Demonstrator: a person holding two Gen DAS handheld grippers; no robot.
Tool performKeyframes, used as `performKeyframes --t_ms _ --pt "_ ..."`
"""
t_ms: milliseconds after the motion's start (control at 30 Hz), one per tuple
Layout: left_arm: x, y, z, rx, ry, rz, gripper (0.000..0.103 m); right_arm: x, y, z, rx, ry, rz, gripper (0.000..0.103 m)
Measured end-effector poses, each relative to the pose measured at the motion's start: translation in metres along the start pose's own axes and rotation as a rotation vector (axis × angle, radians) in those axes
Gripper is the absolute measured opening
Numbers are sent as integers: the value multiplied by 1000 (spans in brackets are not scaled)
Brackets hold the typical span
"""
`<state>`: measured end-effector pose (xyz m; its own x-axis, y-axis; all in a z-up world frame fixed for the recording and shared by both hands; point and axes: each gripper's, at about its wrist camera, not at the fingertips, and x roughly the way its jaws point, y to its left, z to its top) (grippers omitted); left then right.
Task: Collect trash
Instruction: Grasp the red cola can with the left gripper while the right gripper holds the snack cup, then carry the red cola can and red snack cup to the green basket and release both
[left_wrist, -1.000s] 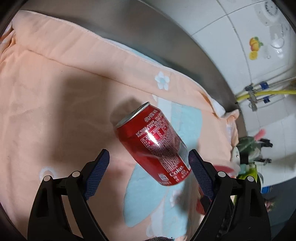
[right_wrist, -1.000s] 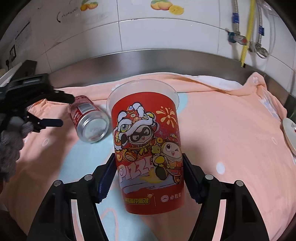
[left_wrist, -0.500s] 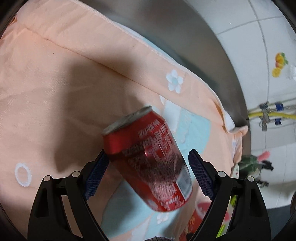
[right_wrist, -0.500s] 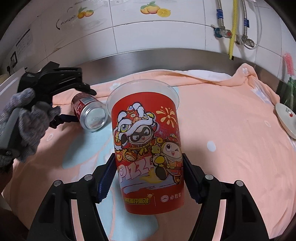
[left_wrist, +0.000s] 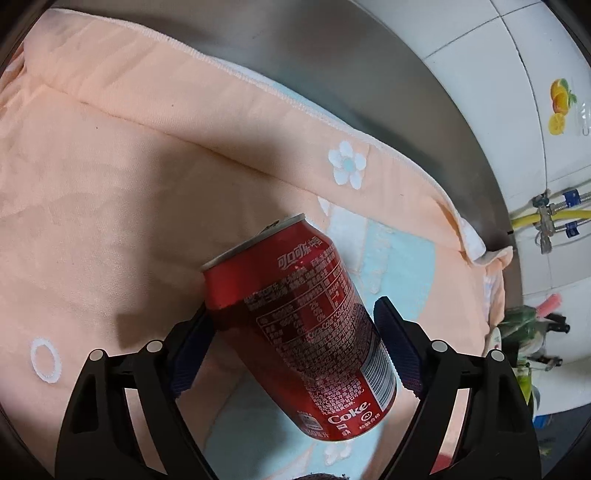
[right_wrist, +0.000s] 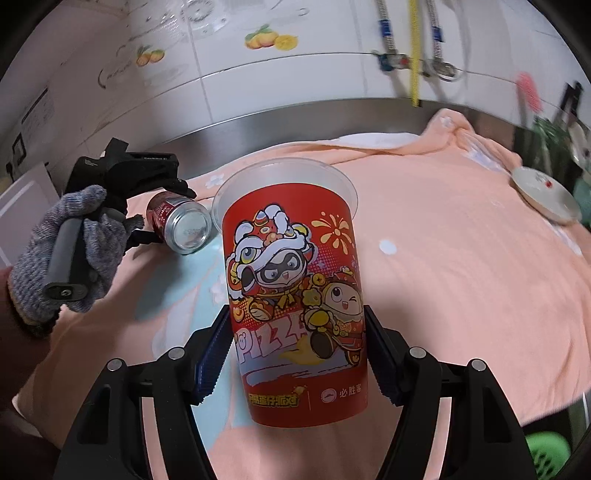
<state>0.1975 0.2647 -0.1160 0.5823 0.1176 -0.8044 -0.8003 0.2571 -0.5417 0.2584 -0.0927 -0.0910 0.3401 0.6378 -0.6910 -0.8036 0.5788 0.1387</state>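
A red Coke can (left_wrist: 303, 325) lies on its side on the peach cloth (left_wrist: 110, 184). My left gripper (left_wrist: 295, 347) straddles it; its left pad touches the can, and a narrow gap shows at the right pad. The can's silver bottom also shows in the right wrist view (right_wrist: 184, 225), with the left gripper (right_wrist: 155, 206) and gloved hand around it. My right gripper (right_wrist: 295, 354) is shut on a red Pizza Hut paper cup (right_wrist: 295, 295), held upright above the cloth.
A steel counter rim (left_wrist: 369, 74) and a white tiled wall (right_wrist: 295, 74) run behind the cloth. A small white dish (right_wrist: 543, 195) lies at the cloth's far right. Pipes (right_wrist: 413, 55) hang on the wall. A green basket (right_wrist: 546, 454) sits low right.
My left gripper has moved forward around the can and its fingers have narrowed on it. My right gripper, still holding the cup, has swung so the scene shifted left.
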Motion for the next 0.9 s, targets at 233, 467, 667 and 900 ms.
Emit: performKeyframes --t_ms 233,467,667,900 --pt "-4 -20 -4 171 -26 -4 77 -52 -9 -32 106 -55 -91 65" --pt "-14 -31 -19 350 15 -92 73 -95 -28 -72 244 -88 -199 65" --pt "-24 -51 -51 493 76 -169 72 -131 -52 -111 364 -90 -318 65" --pt "-46 -79 -111 659 165 -304 72 -170 -96 -163 503 -18 -498 65"
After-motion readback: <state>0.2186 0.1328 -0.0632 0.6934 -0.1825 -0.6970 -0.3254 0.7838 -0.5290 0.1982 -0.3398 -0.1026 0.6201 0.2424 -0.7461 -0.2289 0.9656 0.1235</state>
